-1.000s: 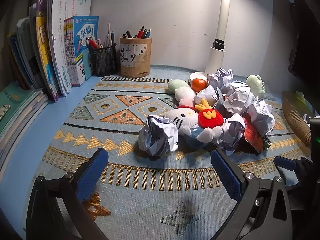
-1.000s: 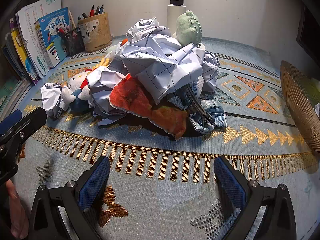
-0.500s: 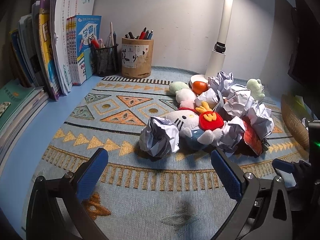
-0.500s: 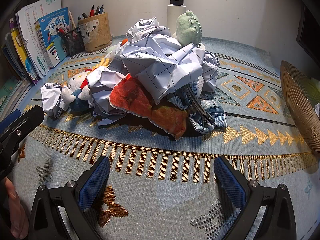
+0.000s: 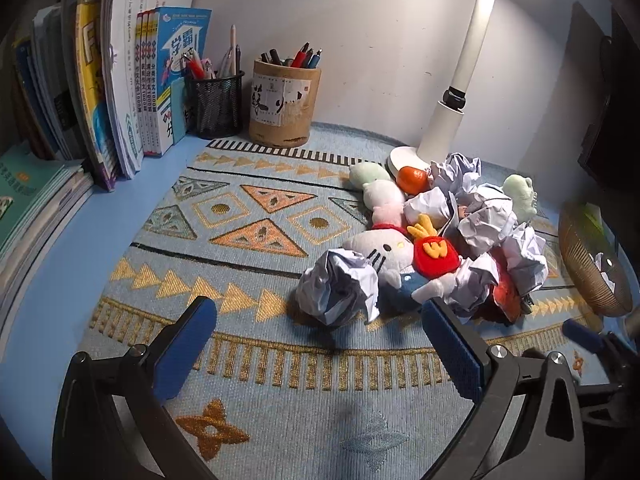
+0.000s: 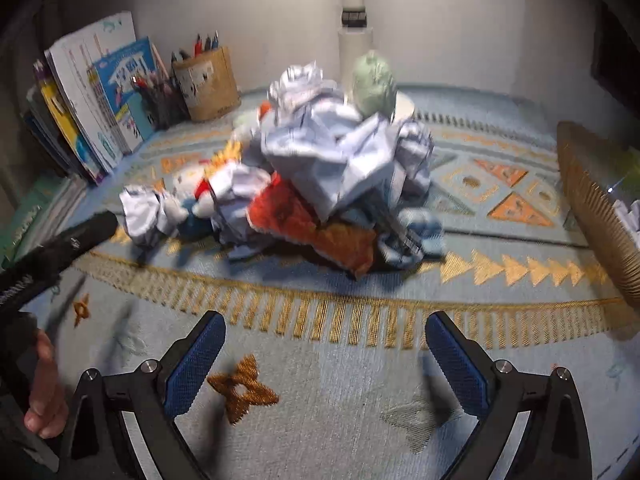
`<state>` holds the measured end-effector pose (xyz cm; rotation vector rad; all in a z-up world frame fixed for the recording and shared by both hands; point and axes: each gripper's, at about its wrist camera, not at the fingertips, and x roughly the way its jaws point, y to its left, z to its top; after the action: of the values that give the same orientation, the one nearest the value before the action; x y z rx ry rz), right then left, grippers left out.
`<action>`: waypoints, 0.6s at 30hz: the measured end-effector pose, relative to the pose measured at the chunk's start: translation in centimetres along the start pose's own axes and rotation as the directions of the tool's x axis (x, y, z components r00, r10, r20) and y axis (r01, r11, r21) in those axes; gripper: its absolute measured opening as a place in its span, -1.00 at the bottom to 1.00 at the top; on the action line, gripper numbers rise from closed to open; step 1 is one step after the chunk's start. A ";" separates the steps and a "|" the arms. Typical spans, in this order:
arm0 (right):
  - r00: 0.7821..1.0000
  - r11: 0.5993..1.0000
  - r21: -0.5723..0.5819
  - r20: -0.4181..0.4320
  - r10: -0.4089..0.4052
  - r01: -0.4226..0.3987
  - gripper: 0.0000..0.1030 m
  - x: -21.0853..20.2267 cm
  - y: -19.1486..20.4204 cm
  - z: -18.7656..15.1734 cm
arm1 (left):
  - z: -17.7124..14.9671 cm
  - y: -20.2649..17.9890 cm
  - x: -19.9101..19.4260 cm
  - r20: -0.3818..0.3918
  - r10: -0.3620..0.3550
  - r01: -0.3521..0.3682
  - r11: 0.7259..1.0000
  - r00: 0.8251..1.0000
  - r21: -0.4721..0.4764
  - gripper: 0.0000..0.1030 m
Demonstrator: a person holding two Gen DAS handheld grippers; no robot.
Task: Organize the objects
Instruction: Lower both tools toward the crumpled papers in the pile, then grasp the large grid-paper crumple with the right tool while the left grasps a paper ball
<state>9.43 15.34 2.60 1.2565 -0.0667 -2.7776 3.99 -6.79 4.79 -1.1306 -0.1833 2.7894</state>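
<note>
A heap of things lies on the patterned mat (image 5: pixel 248 280): crumpled paper balls, a white cat plush (image 5: pixel 384 250) with a red fries toy (image 5: pixel 434 254), a pink-and-green plush (image 5: pixel 378 190), an orange (image 5: pixel 412 180) and a green cactus plush (image 5: pixel 520 196). The nearest paper ball (image 5: pixel 340 286) sits just beyond my left gripper (image 5: pixel 318 340), which is open and empty. In the blurred right wrist view the big paper wad (image 6: pixel 336 152) tops the heap over a red-orange cloth (image 6: pixel 308 224) and a blue checked pouch (image 6: pixel 416 236). My right gripper (image 6: pixel 326 356) is open, short of the heap.
Books (image 5: pixel 120 92) stand at the left, with a mesh pen cup (image 5: pixel 214 106) and a bamboo pen holder (image 5: pixel 284 108) at the back. A white lamp post (image 5: pixel 464 76) rises behind the heap. A woven basket (image 6: pixel 592 208) with paper inside sits at the right.
The left view has risen and tilted over the mat, the heap staying ahead. The right view has pulled back a little and is now motion-blurred. Both grippers stay open.
</note>
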 end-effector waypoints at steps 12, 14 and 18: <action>0.992 0.995 0.056 0.104 0.077 -0.083 0.99 0.7 -2.4 4.9 | 0.6 0.2 3.5 -0.032 -0.004 0.004 1.000 0.999 -0.004 0.91; 0.992 0.994 0.069 0.096 0.079 -0.085 0.93 1.5 -2.6 5.2 | 0.6 0.4 4.0 -0.051 -0.018 0.018 1.000 0.999 -0.014 0.76; 0.989 0.988 0.083 0.081 0.126 -0.133 0.53 3.2 -2.8 5.4 | 0.8 0.7 4.2 -0.055 -0.038 0.036 0.999 0.998 -0.031 0.65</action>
<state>3.09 17.86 3.60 1.1211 -0.2700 -2.7363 0.39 -6.87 2.31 -1.1975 -0.2391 2.7285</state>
